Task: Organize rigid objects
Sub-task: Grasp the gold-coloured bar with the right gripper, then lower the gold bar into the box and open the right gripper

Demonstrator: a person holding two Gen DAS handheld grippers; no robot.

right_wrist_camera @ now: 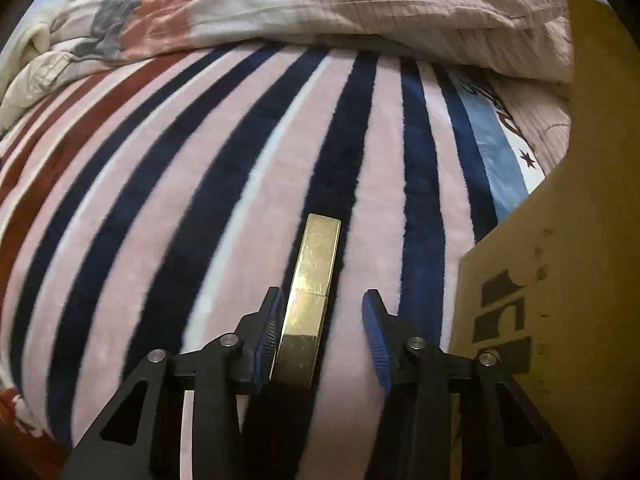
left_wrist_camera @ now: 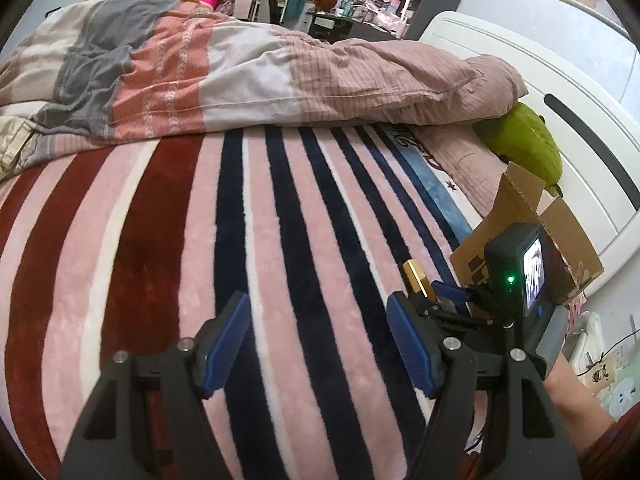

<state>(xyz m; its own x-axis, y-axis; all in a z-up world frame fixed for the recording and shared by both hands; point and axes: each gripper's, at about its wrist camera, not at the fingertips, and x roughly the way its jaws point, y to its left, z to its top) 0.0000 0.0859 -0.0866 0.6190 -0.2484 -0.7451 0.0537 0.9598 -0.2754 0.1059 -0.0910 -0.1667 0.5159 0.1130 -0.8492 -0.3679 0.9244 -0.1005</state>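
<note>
presently, item: gold bar (right_wrist_camera: 310, 308) lying on striped blanket (right_wrist_camera: 200, 200) of the bed, beside cardboard box (right_wrist_camera: 560, 240). right tool (right_wrist_camera: 320, 320) open, straddling it, left pad touching. left tool (left_wrist_camera: 318, 344) open, empty. i'd centre, then close evenly on the long sides.

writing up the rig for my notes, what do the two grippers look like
Both match: black plastic frames with triangular cutouts and silver bolt heads, and ribbed blue pads on the fingers. The left gripper and right gripper look alike. In the left view, the right one carries a black camera with a green light.
</note>
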